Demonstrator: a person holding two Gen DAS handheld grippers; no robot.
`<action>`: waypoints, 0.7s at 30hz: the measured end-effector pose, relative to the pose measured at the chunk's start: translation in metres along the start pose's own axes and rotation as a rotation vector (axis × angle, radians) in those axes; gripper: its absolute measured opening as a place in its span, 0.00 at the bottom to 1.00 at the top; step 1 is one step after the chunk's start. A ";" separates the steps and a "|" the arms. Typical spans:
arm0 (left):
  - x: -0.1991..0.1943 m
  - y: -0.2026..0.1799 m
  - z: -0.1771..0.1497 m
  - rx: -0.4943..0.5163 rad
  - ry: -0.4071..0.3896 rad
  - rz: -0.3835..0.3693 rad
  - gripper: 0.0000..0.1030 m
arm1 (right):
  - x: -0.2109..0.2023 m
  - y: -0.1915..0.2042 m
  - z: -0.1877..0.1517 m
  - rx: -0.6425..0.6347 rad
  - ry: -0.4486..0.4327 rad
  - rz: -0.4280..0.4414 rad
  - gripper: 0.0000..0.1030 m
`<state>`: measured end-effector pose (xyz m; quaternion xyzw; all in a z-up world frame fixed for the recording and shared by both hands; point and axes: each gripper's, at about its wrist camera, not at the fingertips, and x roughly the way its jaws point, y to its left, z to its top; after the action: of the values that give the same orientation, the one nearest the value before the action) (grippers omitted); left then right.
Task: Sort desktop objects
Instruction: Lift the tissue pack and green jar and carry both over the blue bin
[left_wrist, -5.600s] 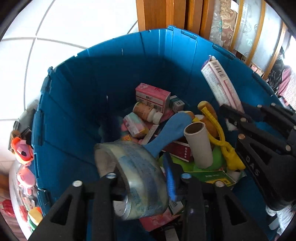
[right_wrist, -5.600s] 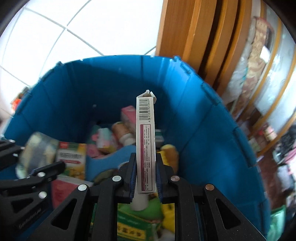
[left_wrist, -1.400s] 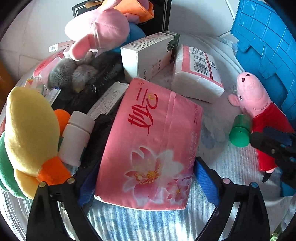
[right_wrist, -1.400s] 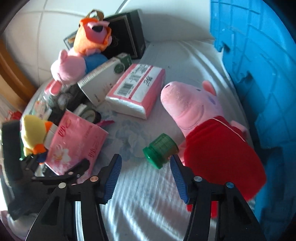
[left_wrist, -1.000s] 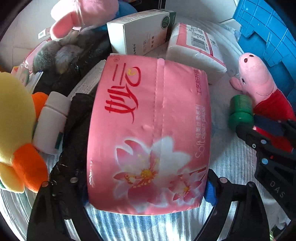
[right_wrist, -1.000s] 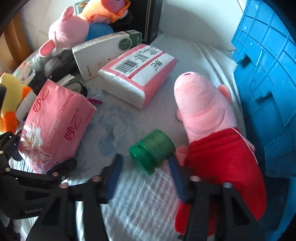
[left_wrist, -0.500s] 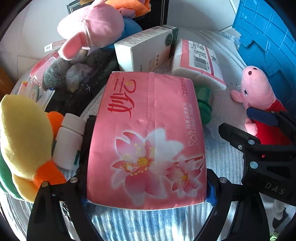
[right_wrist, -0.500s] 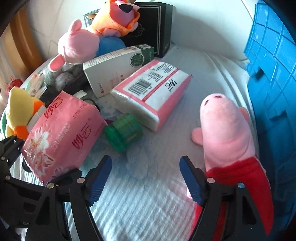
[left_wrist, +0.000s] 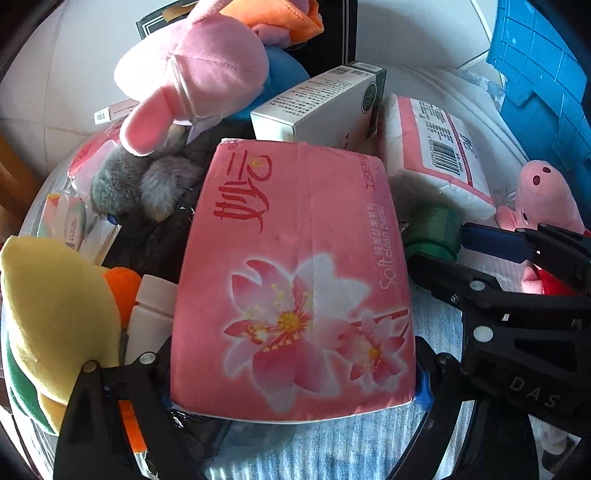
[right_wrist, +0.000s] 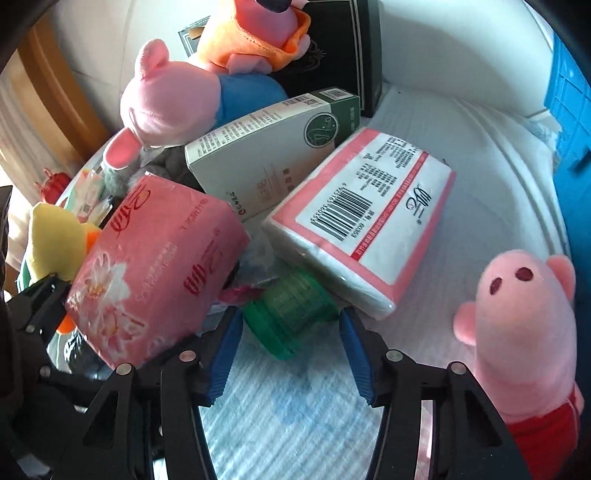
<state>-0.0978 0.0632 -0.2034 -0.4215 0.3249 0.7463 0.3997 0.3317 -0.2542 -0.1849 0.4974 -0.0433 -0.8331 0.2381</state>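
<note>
at the far left of the left wrist view a yellow plush duck (left_wrist: 55, 317) is lying against a white pill bottle (left_wrist: 151, 317), and just right of them the left gripper (left_wrist: 291, 376) is pinching a pink tissue pack (left_wrist: 295, 280) across its width, its blue pads pressing into both sides. behind the pack a grey furry toy (left_wrist: 147, 181) and a pink pig plush in blue (left_wrist: 192, 77) are piling up against a white and green box (left_wrist: 321, 107). further right a white-wrapped tissue pack (left_wrist: 436, 158) with a barcode is lying on the pale cloth (left_wrist: 332, 450), a green jar (left_wrist: 432, 230) is sitting between the two tissue packs, and a pig plush in red (left_wrist: 543, 199) is resting near the blue crate (left_wrist: 543, 74) at the far right.

in the right wrist view the same pink tissue pack (right_wrist: 155, 273) is showing at the left, tilted, with the left gripper's black frame under it. in the middle the right gripper (right_wrist: 290, 350) is standing spread wide, its blue pads (right_wrist: 225, 350) flanking the green jar (right_wrist: 291, 317) without clearly touching it; the jar is lying on its side, tucked against the white-wrapped tissue pack (right_wrist: 369, 225). the pig plush in red (right_wrist: 524, 321) is lying at the right, apart from the jar.
</note>
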 end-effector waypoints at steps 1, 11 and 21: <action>-0.002 0.001 0.000 -0.001 -0.002 -0.005 0.88 | 0.000 0.001 0.001 -0.002 -0.002 -0.008 0.52; -0.055 0.017 -0.028 -0.025 -0.075 -0.068 0.87 | -0.064 0.010 -0.020 0.060 -0.112 -0.062 0.51; -0.167 -0.006 -0.022 -0.001 -0.311 -0.097 0.87 | -0.206 0.051 -0.028 0.016 -0.354 -0.200 0.52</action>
<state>-0.0298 -0.0058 -0.0649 -0.3163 0.2379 0.7825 0.4807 0.4544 -0.2036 -0.0169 0.3467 -0.0414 -0.9267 0.1387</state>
